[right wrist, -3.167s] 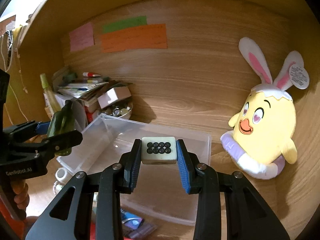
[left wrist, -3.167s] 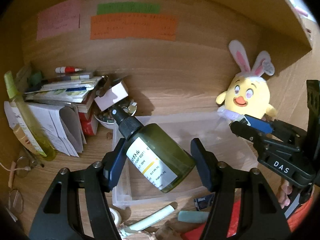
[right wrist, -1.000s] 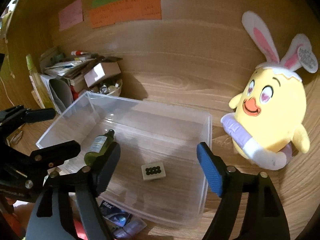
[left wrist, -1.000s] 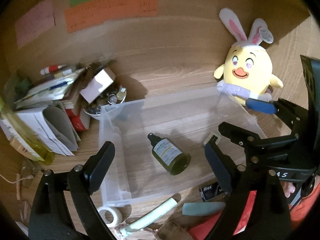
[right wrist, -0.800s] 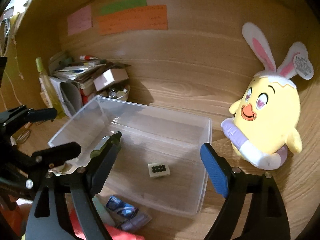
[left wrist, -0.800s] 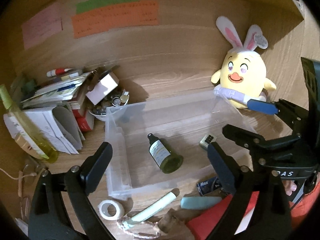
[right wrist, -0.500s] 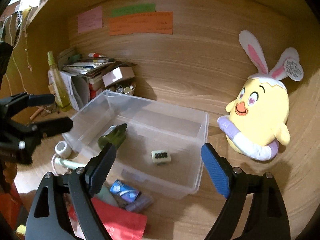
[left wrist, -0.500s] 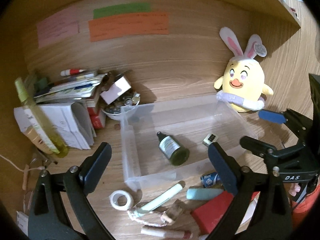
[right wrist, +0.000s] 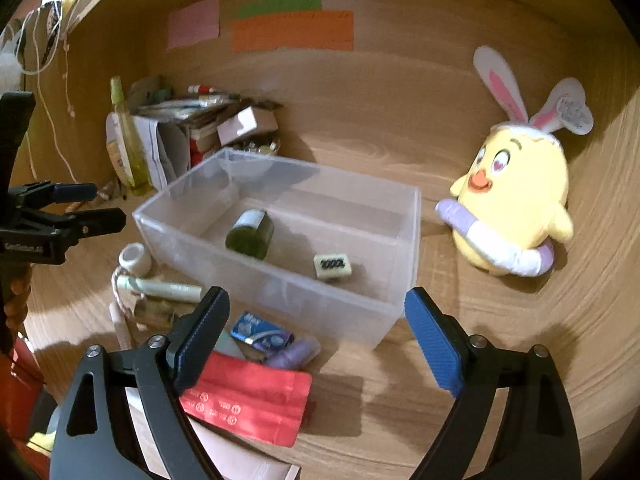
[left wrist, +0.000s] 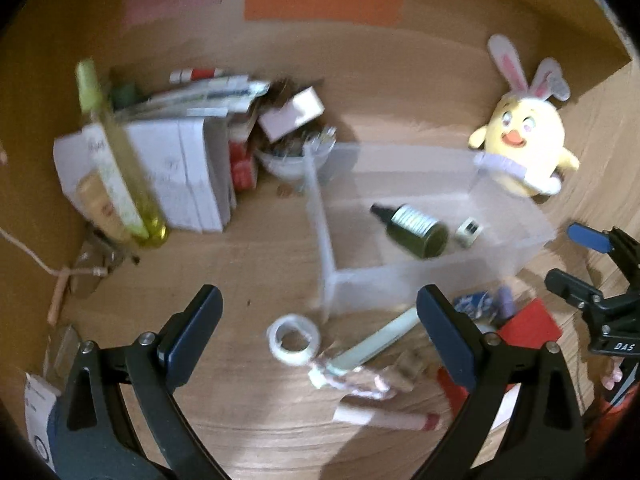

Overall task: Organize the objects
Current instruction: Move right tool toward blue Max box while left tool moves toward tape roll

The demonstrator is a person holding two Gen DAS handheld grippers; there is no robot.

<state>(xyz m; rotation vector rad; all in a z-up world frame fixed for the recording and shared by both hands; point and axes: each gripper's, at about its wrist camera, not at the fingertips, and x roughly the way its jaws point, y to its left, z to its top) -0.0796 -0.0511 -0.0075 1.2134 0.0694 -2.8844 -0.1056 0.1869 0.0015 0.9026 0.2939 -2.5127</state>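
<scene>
1. Bin (right wrist: 404,240): it sits on the desk (right wrist: 400,400), clear plastic, with the wooden back wall behind it.
2. Bottle (right wrist: 250,234): you'll find the green bottle lying on its side on the bin floor, cap toward the back wall in the left wrist view (left wrist: 412,228).
3. Tile (right wrist: 332,266): the pale tile with black dots lies on the bin floor just right of the bottle, apart from it (left wrist: 467,232).
4. Your left gripper (left wrist: 320,336) has its jaws spread wide and carries nothing; it hangs over the desk in front of the bin, above the tape roll (left wrist: 294,340).
5. Your right gripper (right wrist: 316,344) is likewise spread and bare, over the clutter in front of the bin: a red pouch (right wrist: 256,404), a blue packet (right wrist: 260,334) and a pale tube (right wrist: 168,289).
6. Plush chick (right wrist: 516,196) with rabbit ears sits right of the bin, against the wall.
7. Papers (left wrist: 180,168) and a yellow-green bottle (left wrist: 116,160) stand at the left; that view is blurred.
</scene>
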